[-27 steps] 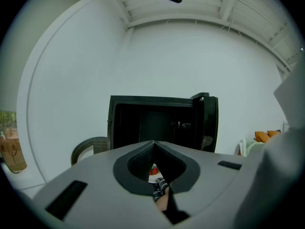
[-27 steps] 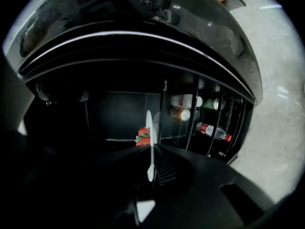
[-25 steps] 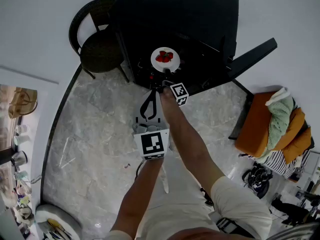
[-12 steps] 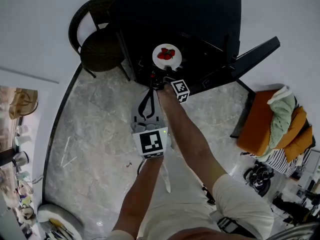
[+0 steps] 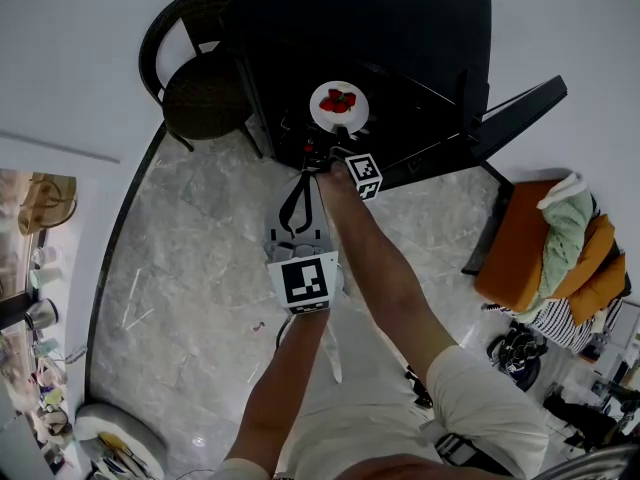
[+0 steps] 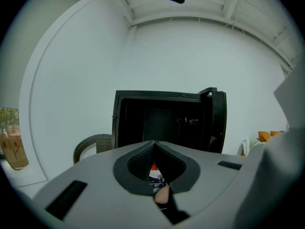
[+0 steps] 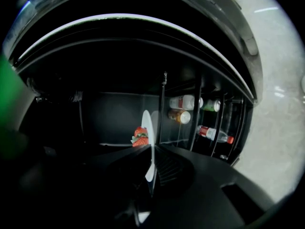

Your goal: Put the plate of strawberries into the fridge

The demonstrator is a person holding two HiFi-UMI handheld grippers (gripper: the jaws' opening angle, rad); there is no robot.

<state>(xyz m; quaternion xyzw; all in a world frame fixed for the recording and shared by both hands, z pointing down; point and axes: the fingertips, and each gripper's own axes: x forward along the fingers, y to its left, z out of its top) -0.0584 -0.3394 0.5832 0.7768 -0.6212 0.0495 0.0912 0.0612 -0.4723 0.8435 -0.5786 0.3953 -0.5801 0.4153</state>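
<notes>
A white plate (image 5: 339,105) with red strawberries (image 5: 338,99) is held level at the mouth of the open black fridge (image 5: 400,38). My right gripper (image 5: 336,149) pinches the plate's near rim, and its jaws are closing tight on it. In the right gripper view the plate (image 7: 148,128) stands edge-on between the jaws of my right gripper (image 7: 151,175), with the strawberries (image 7: 140,136) to its left in front of the dark fridge shelves (image 7: 109,144). My left gripper (image 5: 305,173) hangs just below and left of the plate, shut and holding nothing. Its tips meet in front of the fridge (image 6: 167,118).
The fridge door (image 5: 505,118) stands open to the right, with bottles (image 7: 213,133) and jars (image 7: 183,101) in its racks. A dark wicker chair (image 5: 200,98) stands left of the fridge. An orange seat with piled clothes (image 5: 550,248) is at the right. The floor is grey marble (image 5: 190,268).
The right gripper has carried the plate a little further up and right, toward the fridge's inside. The left gripper has stayed nearly in place.
</notes>
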